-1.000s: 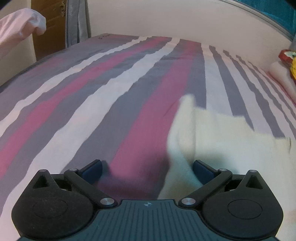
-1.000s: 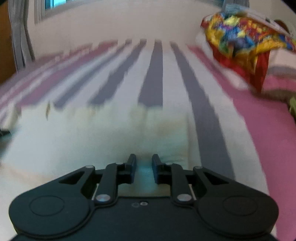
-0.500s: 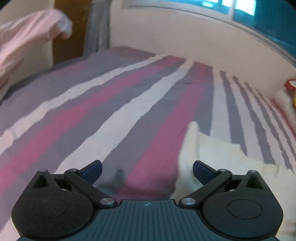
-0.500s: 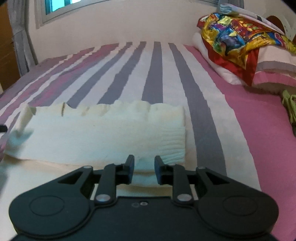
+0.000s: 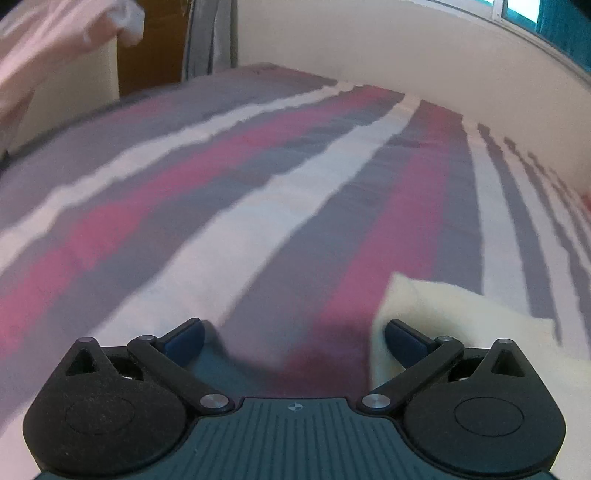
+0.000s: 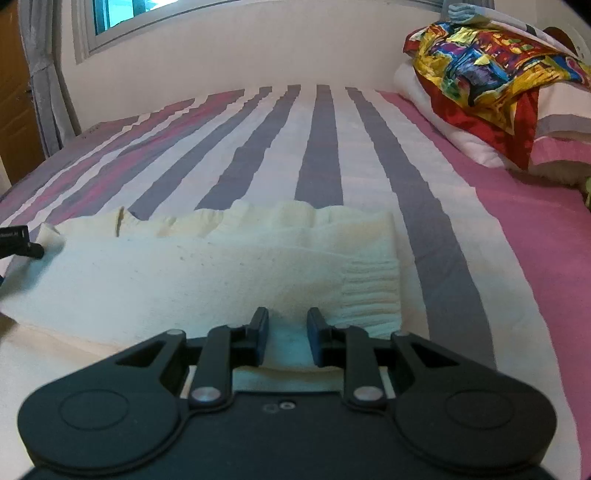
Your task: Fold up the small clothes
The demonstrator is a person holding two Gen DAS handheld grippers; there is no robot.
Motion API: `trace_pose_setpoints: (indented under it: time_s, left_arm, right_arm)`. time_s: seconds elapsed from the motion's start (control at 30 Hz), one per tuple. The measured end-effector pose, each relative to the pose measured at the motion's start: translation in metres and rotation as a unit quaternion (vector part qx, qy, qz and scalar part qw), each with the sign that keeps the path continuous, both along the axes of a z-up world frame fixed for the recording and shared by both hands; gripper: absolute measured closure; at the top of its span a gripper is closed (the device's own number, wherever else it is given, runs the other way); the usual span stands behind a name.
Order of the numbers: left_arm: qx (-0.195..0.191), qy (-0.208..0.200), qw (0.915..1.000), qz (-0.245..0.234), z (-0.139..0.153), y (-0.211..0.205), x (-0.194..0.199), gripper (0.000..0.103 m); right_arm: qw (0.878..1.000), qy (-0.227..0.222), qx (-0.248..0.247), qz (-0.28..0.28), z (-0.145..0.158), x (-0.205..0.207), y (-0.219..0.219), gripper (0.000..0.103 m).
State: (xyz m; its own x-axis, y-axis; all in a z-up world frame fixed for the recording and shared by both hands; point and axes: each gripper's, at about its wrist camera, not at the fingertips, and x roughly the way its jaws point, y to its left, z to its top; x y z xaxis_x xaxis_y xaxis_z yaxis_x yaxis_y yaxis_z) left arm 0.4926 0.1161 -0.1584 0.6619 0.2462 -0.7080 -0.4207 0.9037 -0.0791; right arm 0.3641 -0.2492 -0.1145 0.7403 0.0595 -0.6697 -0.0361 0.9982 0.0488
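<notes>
Right gripper (image 6: 284, 338): jaws narrow, a small gap between the pads, and the pictures don't settle whether the cloth under them is pinched. It sits at the bottom centre of its view, over the near edge of the cream garment (image 6: 207, 269), which lies folded into a wide band across the middle of the frame, ribbed cuff at its right end, wavy edge along the far side. Left gripper (image 5: 293, 338): jaws wide, nothing between them, only bedsheet below; its right finger (image 5: 404, 341) is just beside the garment's left corner, seen at lower right of the left wrist view. In the right wrist view a dark gripper tip shows at the far left edge, by that same corner. Striped bedsheet (image 6: 321, 147) in grey, white and pink under everything. Colourful cloth (image 6: 487, 55) on pillows (image 6: 565, 147) at upper right. Window (image 6: 122, 14) at upper left.
</notes>
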Motion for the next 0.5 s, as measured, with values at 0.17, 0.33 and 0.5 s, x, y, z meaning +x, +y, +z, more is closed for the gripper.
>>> trace_pose_setpoints:
  time_s: [0.17,0.33,0.5]
  left_arm:
    - [-0.023,-0.027,0.9984,-0.045,0.018,-0.007,-0.04,0.0]
    - [0.004,0.004,0.9934,-0.114,0.006,-0.032,-0.08,0.0]
    - [-0.007,0.013,0.9978,-0.065,0.001,-0.014,-0.088,0.0]
  right_arm:
    - [1.0,-0.015,0.018,-0.001,0.009,-0.004,-0.001,0.079]
    - [1.0,-0.02,0.021,-0.003,0.016,-0.018,-0.001,0.078]
    - [1.0,0.018,0.009,-0.013,0.007,-0.013,0.0,0.08]
